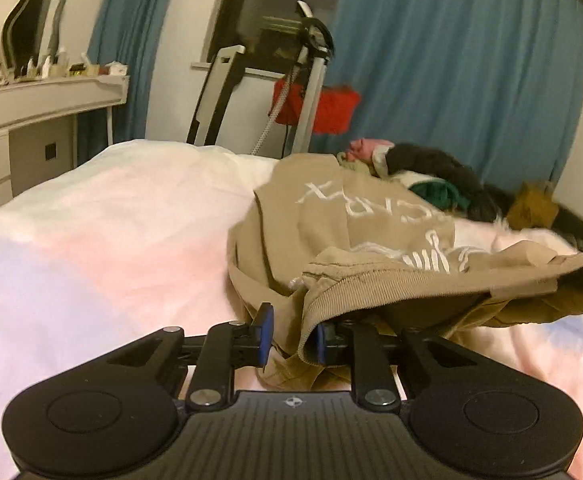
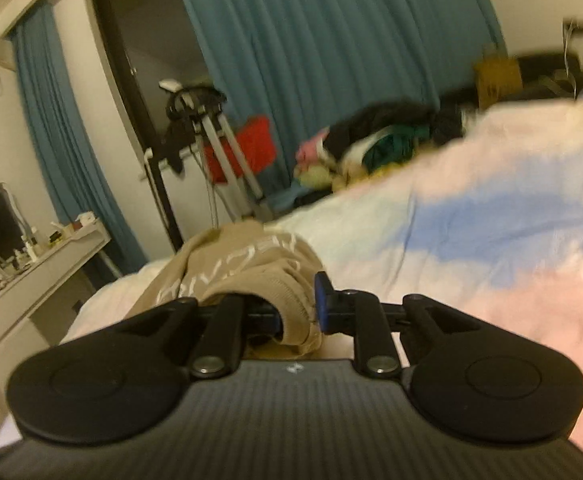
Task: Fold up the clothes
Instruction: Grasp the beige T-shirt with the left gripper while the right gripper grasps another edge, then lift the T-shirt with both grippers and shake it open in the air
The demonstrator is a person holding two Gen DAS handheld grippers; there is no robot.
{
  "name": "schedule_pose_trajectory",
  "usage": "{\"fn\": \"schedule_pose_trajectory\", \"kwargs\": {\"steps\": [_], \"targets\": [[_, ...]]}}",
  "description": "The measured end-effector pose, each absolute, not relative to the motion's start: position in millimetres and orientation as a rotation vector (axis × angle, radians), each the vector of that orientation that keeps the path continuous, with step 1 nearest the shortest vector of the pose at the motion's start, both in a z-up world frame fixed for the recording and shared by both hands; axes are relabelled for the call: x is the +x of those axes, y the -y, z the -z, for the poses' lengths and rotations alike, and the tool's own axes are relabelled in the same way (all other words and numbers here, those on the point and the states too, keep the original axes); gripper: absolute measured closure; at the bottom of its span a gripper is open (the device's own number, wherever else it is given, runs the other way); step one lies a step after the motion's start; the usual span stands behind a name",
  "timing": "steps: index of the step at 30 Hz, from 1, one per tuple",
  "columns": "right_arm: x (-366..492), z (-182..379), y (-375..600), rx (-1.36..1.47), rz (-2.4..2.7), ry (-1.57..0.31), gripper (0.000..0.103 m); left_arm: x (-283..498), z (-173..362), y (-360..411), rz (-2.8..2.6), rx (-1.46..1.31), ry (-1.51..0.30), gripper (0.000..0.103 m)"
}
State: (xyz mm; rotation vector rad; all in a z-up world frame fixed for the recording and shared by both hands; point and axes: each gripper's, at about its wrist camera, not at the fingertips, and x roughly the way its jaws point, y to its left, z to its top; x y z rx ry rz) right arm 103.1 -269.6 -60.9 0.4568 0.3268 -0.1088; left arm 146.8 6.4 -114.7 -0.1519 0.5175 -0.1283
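A tan sweatshirt (image 1: 331, 216) with white lettering lies on the bed, partly lifted. My left gripper (image 1: 291, 332) is shut on its ribbed hem, which bunches between the blue pads. In the right wrist view the same sweatshirt (image 2: 243, 264) hangs in front of the camera. My right gripper (image 2: 297, 312) is shut on another part of the ribbed hem; its left pad is hidden by the cloth. The garment's far half rests on the bedcover.
The bed has a white, pink and blue cover (image 1: 111, 216). A pile of dark, green and pink clothes (image 1: 423, 172) lies at the far side. A white dresser (image 1: 31, 120), a metal stand with a red bag (image 1: 315, 104) and blue curtains (image 1: 451, 60) stand beyond the bed.
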Motion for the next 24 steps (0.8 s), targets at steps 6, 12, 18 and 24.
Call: {"fn": "schedule_pose_trajectory", "kwargs": {"steps": [6, 12, 18, 24], "targets": [[109.5, 77.7, 300.2, 0.602, 0.012, -0.474, 0.047, 136.1, 94.1, -23.5, 0.129, -0.227, -0.405, 0.101], [122.6, 70.5, 269.4, 0.526, -0.217, -0.544, 0.029, 119.5, 54.4, -34.0, 0.189, -0.236, -0.253, 0.101], [125.5, 43.3, 218.4, 0.343, -0.354, -0.474, 0.024, 117.3, 35.0, -29.9, 0.238, -0.206, -0.209, 0.101], [128.7, 40.4, 221.2, 0.434, -0.264, -0.407, 0.021, 118.9, 34.9, -17.6, 0.244, -0.162, -0.209, 0.101]]}}
